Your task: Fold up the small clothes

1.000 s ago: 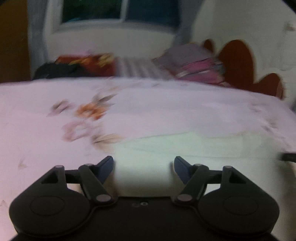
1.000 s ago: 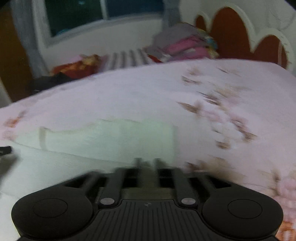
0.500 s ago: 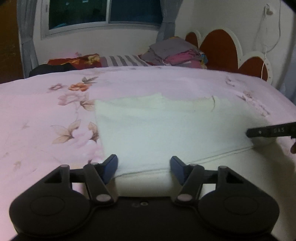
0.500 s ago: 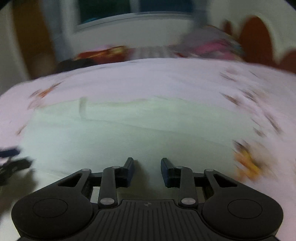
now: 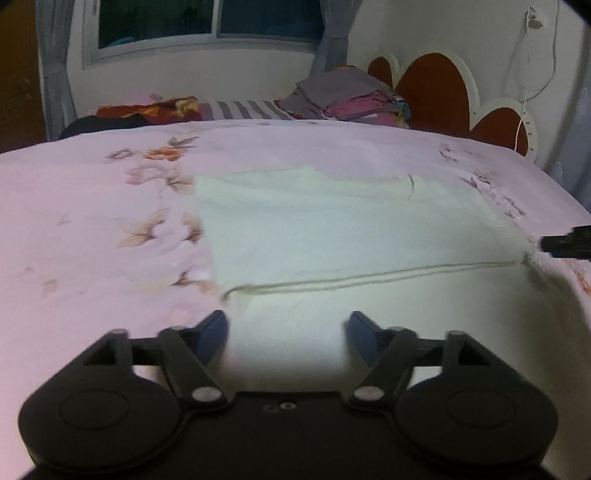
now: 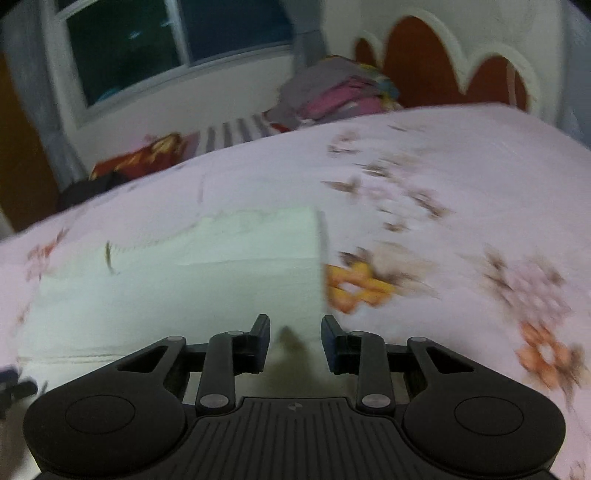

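cream garment (image 5: 343, 236): 1 | tongs: 2 (image 5: 286, 328) (image 6: 295, 332) | clothes pile (image 5: 347, 96): 1 | window (image 5: 207, 18): 1

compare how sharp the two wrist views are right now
Left wrist view: fairly sharp, the pale cream cloth garment and its hem readable, edges fisheye-curved. Right wrist view: motion-smeared, the flowers on the pink floral bedsheet streaked.

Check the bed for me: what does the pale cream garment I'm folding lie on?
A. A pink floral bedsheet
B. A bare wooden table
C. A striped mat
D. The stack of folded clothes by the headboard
A: the pale cream garment lies spread flat on the pink floral bedsheet, with printed flowers showing beside its edge in both wrist views; the stack of folded clothes sits far back, apart from it.
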Demonstrator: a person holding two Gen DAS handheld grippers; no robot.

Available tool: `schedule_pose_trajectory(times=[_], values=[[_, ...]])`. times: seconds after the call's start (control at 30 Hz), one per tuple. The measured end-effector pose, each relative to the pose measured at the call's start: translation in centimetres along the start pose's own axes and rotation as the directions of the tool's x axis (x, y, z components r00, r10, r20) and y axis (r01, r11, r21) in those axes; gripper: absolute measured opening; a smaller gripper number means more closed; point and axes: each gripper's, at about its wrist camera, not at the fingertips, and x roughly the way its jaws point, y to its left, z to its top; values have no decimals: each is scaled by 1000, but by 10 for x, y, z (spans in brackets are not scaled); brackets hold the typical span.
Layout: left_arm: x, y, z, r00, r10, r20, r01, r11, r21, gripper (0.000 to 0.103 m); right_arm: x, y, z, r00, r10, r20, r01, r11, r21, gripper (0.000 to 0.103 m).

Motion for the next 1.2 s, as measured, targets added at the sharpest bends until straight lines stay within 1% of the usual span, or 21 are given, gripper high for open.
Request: schedule_pose_trajectory(times=[0.03,0.07,0.13,0.2,0.27,0.3,0.37,0.43,0.57,0.63,0.7,0.87,0.93,1.07,1.17,1.2], values=[[-7,2,-5,1000,12,6,-12,1000,-2,87,-7,-11,-1,1000,-2,0,2,1000,30,31],[-11,5,-9,1000,22,6,-22,1000,-4,89,-14,-21,-2,1000,3,-2,-3,999,54,31],[-21,10,-17,999,48,-7,-48,999,-21,90,-29,-37,-6,1000,2,-5,-1,997,72,31],[-29,17,-25,998,57,-24,-58,997,-45,89,-42,-46,-12,1000,4,-9,-4,997,74,32],[-41,23,-35,998,48,-33,-51,996,-76,83,-53,-54,-21,999,21,-28,-19,995,99,32],[-46,27,-39,998,41,-41,-45,995,-93,74,-58,-58,-25,999,29,-33,-25,994,111,32],[-56,31,-51,998,24,-58,-30,993,-117,69,-67,-67,-33,998,34,-48,-28,992,127,32],[-68,32,-61,998,5,-60,-12,992,-129,61,-71,-73,-43,996,58,-62,-49,989,143,32],[-93,30,-82,995,-72,-73,58,980,-190,58,-92,-86,-68,989,120,-89,-104,981,165,32],[-107,25,-95,991,-111,-78,91,970,-225,52,-104,-91,-82,983,152,-100,-133,976,172,32],[-121,17,-111,986,-146,-81,121,960,-252,51,-118,-96,-97,979,175,-103,-156,972,174,32],[-156,-7,-150,982,-173,-81,143,946,-291,50,-155,-110,-142,957,249,-146,-217,954,205,32],[-169,-12,-166,977,-202,-75,167,928,-333,46,-170,-116,-160,952,264,-157,-227,949,219,32],[-184,-17,-191,968,-242,-61,199,897,-395,39,-193,-130,-190,926,337,-169,-283,917,281,31],[-192,-16,-204,964,-262,-40,217,868,-448,35,-205,-139,-203,910,383,-160,-317,890,328,31],[-193,-16,-207,964,-265,-30,219,853,-473,34,-208,-141,-206,904,397,-160,-326,880,344,31]])
